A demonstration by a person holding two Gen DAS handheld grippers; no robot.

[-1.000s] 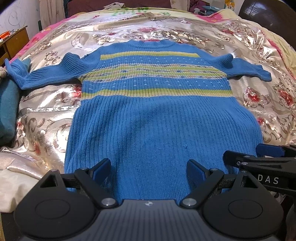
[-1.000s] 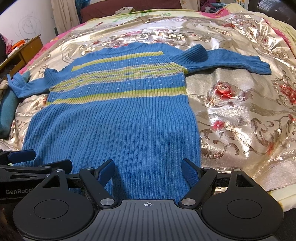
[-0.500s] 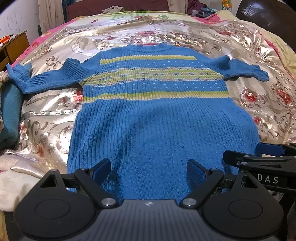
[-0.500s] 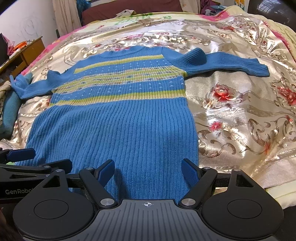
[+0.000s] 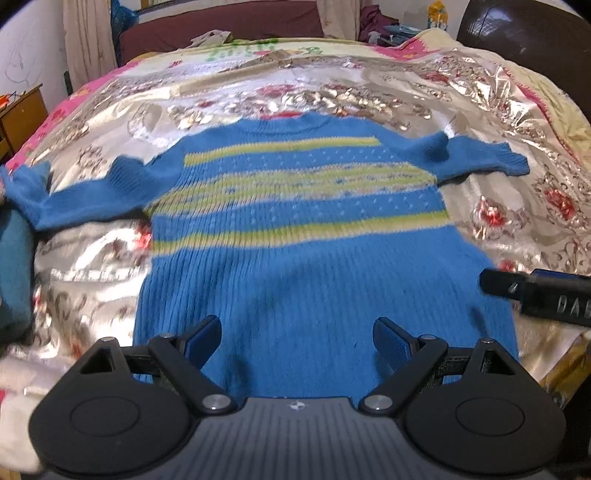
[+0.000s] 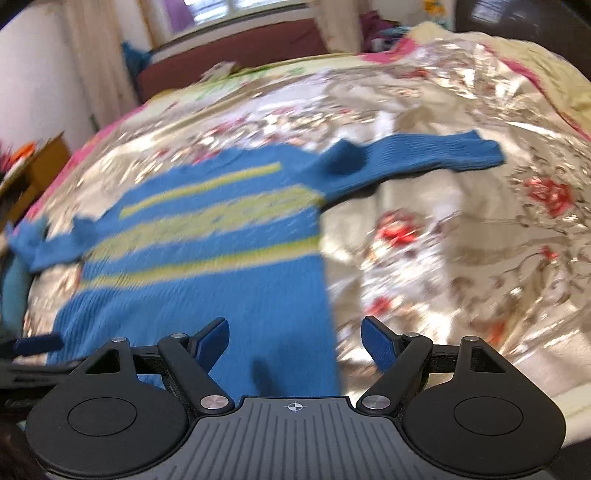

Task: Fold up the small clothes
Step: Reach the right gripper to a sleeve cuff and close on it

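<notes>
A small blue knitted sweater (image 5: 295,266) with yellow-green stripes lies flat on the bed, front up, both sleeves spread out to the sides. My left gripper (image 5: 297,341) hovers open over the sweater's hem, nothing between its fingers. My right gripper (image 6: 295,343) is open too, above the hem's right corner, where the sweater (image 6: 207,280) meets the cover. The right sleeve (image 6: 417,158) stretches to the right; the left sleeve (image 5: 85,192) reaches the bed's left edge. The right gripper's finger (image 5: 535,291) shows at the right of the left wrist view.
A shiny gold floral bedcover (image 5: 517,206) lies under the sweater. A teal garment (image 5: 14,269) sits at the left edge of the bed. A wooden bedside table (image 5: 22,114) stands far left; a dark headboard (image 5: 229,26) and loose clothes lie beyond the bed.
Both grippers have lifted and pulled back from the hem, so the sweater looks smaller and farther. The right gripper has swung to the right. Both views are motion-blurred.
</notes>
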